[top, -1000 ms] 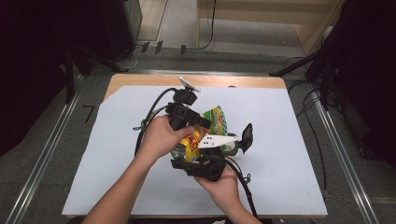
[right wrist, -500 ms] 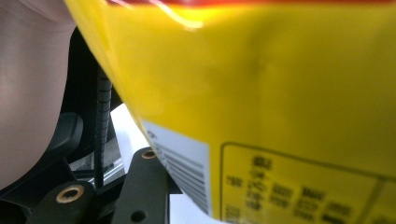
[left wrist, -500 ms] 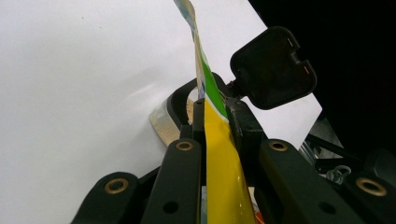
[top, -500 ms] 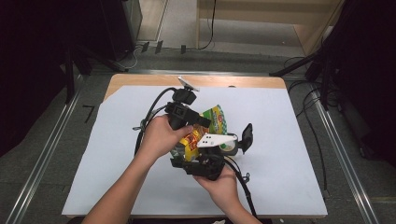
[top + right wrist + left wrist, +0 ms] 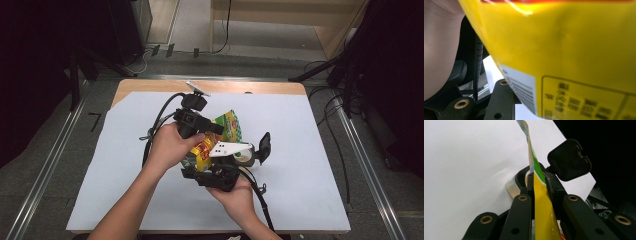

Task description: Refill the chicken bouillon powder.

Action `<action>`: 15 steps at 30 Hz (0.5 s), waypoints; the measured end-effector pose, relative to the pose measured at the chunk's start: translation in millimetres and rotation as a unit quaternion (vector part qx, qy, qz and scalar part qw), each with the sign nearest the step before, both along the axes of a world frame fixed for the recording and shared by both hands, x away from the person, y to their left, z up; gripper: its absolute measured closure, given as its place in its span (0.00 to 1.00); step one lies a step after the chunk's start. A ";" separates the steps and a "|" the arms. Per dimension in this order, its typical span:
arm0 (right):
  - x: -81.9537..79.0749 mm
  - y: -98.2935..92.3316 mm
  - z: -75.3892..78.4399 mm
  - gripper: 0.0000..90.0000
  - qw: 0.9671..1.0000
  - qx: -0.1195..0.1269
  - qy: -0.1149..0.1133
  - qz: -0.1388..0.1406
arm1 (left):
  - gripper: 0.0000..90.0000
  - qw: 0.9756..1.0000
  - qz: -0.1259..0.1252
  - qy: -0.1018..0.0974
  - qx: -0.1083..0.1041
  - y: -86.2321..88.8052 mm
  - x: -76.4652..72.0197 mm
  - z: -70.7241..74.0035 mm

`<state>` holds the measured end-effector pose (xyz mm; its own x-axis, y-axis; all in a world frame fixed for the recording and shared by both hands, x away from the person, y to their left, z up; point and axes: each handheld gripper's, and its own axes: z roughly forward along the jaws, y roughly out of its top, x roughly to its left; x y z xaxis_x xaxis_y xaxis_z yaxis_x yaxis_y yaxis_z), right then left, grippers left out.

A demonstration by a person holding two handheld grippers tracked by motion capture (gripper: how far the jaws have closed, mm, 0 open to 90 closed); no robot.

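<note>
Left gripper (image 5: 537,195) was clamped on the yellow snack bag's (image 5: 227,131) top edge; right gripper (image 5: 212,176) sat under the bag, grip on it unclear. Bag was held above the white table sheet (image 5: 300,150), near its middle. Seal looked intact, so opening remained.
</note>
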<state>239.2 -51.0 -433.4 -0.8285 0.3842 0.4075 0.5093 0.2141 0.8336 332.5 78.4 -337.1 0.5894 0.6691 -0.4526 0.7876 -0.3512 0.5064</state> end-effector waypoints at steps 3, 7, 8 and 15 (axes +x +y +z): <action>0.7 1.0 -0.2 0.74 1.000 0.000 -0.001 0.001 | 0.92 1.000 0.003 0.000 -0.001 1.4 -0.1 -0.2; 0.9 2.5 -1.0 0.74 1.000 0.002 0.001 0.001 | 0.92 1.000 0.004 0.001 0.000 2.5 0.5 -0.9; 1.0 2.5 -0.9 0.74 1.000 0.001 0.000 0.002 | 0.92 1.000 0.004 0.001 0.000 2.5 0.5 -0.9; 1.3 1.8 -0.8 0.74 1.000 0.002 -0.001 0.000 | 0.92 1.000 0.005 -0.003 -0.002 1.7 0.1 -0.7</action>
<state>240.5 -49.2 -434.2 -0.8299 0.3821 0.4066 0.5067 0.2111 0.8359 332.6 80.1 -337.8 0.5855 0.6734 -0.4513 0.7879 -0.3419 0.5121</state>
